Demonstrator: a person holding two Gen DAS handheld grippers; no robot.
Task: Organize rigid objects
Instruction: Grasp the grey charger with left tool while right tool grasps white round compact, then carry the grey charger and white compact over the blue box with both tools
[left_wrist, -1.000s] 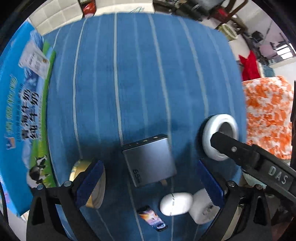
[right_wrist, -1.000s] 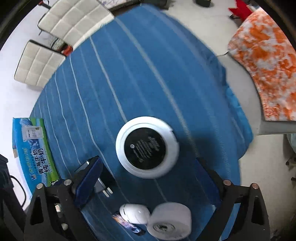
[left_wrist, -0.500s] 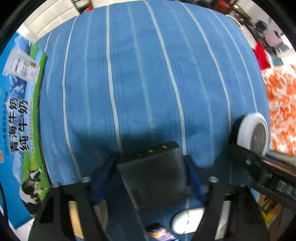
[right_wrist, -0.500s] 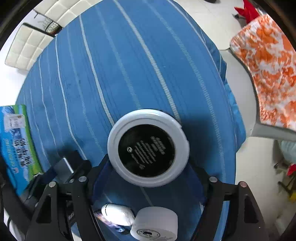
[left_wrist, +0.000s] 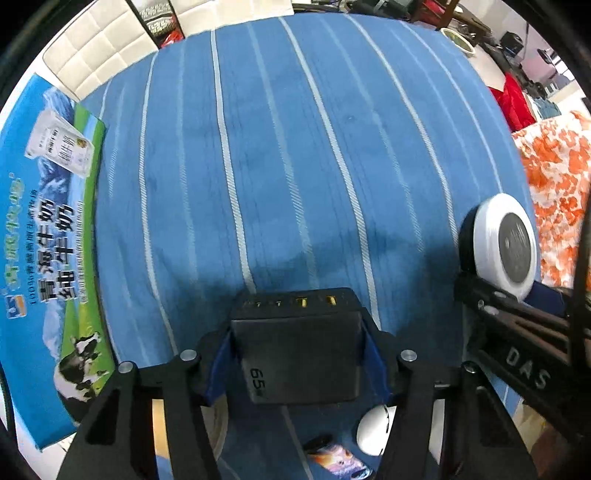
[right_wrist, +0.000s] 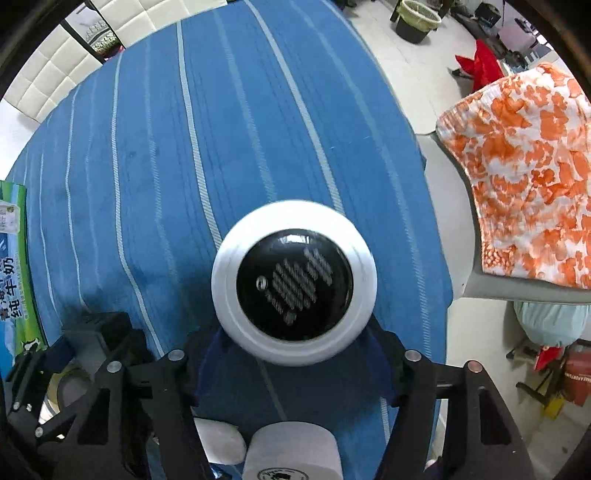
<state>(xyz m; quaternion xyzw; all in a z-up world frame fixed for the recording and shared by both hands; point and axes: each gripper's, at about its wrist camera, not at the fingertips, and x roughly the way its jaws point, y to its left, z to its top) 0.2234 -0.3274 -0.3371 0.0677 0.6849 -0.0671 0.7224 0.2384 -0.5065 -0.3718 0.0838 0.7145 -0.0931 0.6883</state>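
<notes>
The left gripper (left_wrist: 297, 363) is clamped on a dark 65 W charger block (left_wrist: 299, 350), blue pads against both sides, ports pointing away. The right gripper (right_wrist: 293, 354) pinches a round white disc with a black centre (right_wrist: 294, 286), which looks lifted off the blue striped cloth (right_wrist: 229, 140). I'd keep both grips firm and carry level, since the disc is held only by its near edge. A white mouse-like shell (left_wrist: 373, 428) and a paper roll (right_wrist: 291, 454) lie below; clear them when setting down.
</notes>
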